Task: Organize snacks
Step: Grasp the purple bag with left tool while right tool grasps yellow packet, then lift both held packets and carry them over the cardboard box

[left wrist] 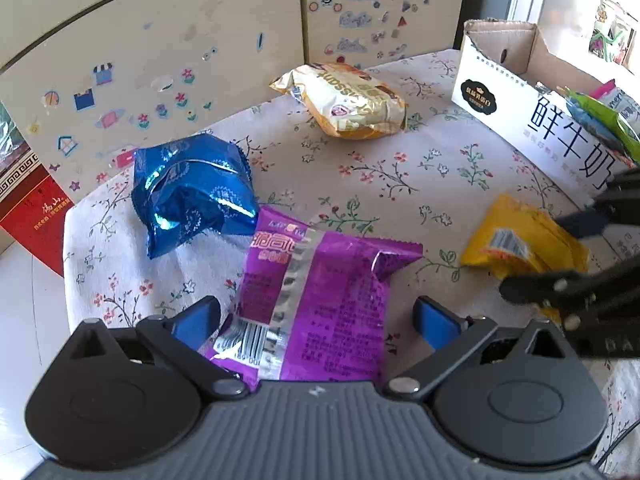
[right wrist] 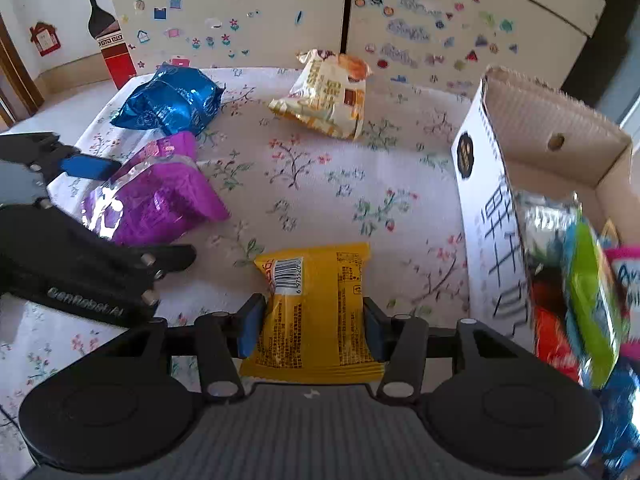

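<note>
A yellow snack packet (right wrist: pixel 316 300) lies on the flowered tablecloth (right wrist: pixel 320 184), and my right gripper (right wrist: pixel 313 330) is shut on it, its blue pads pressing both sides. The left wrist view shows that packet (left wrist: pixel 520 240) at the right. A purple packet (left wrist: pixel 320 300) lies between the wide blue pads of my left gripper (left wrist: pixel 316 322), which is open with gaps on both sides. Further back are a blue foil packet (left wrist: pixel 192 196) and a gold croissant packet (left wrist: pixel 348 100). A white cardboard box (right wrist: pixel 488 200) at the right holds several snacks.
Pale cabinet doors (right wrist: pixel 240 20) covered in stickers stand close behind the table. A red box (left wrist: pixel 32 216) stands on the floor past the table's left edge. Bare cloth lies between the packets and the cardboard box.
</note>
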`<state>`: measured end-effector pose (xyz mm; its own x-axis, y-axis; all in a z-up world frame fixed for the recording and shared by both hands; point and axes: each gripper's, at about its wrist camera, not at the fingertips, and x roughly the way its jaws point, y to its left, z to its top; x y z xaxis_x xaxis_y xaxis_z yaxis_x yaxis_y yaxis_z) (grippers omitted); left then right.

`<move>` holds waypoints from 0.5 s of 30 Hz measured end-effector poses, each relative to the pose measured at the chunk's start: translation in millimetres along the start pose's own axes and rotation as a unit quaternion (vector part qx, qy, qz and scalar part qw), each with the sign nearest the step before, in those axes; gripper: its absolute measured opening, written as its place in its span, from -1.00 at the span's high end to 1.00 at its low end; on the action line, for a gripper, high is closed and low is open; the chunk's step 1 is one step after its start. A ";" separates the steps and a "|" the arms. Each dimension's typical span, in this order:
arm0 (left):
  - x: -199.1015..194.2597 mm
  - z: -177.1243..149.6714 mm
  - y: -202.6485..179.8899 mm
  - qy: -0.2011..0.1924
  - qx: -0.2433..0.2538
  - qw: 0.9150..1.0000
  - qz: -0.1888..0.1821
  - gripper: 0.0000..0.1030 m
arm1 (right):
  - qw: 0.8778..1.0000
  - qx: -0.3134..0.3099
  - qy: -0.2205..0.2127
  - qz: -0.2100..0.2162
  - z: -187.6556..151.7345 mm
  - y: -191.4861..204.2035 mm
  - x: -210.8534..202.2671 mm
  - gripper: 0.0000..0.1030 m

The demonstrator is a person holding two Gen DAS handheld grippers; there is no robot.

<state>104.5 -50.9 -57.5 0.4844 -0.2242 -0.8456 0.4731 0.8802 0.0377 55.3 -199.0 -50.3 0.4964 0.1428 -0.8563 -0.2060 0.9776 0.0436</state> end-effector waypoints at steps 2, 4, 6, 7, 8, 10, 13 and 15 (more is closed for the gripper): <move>-0.1 1.4 -0.5 0.000 -0.003 1.000 -0.006 -0.83 | 1.000 -0.002 -0.002 0.000 -0.3 -0.2 0.4 -0.12; -2.4 1.8 -1.1 -0.002 -0.002 1.000 -0.018 -0.58 | 1.000 0.002 -0.001 0.005 2.0 -1.4 1.0 -0.12; -5.3 1.8 -2.9 -0.006 0.004 1.000 -0.027 -0.40 | 1.000 0.010 0.000 0.015 4.9 -3.7 2.1 -0.12; -6.6 1.7 -5.0 -0.008 0.011 0.999 -0.031 -0.28 | 1.000 0.013 0.000 0.018 6.2 -4.7 3.0 -0.12; -7.9 1.9 -7.3 -0.009 0.016 0.999 -0.030 -0.27 | 1.000 0.013 -0.002 0.019 7.2 -5.2 3.8 -0.12; -9.1 1.7 -11.0 -0.012 0.025 0.999 -0.024 -0.26 | 1.000 0.010 -0.002 0.016 8.3 -5.3 4.8 -0.12; -9.9 2.1 -12.2 -0.011 0.027 0.999 -0.022 -0.26 | 1.000 0.001 -0.002 0.016 7.2 -4.0 3.5 -0.12; -10.8 1.4 -13.5 -0.010 0.030 0.999 -0.020 -0.26 | 1.000 -0.005 -0.003 0.017 6.0 -3.6 0.9 -0.12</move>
<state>94.0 -61.0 -48.2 0.4789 -0.2675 -0.8361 0.5356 0.8437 0.0369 61.6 -201.5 -48.2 0.4946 0.1774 -0.8508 -0.2314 0.9705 0.0679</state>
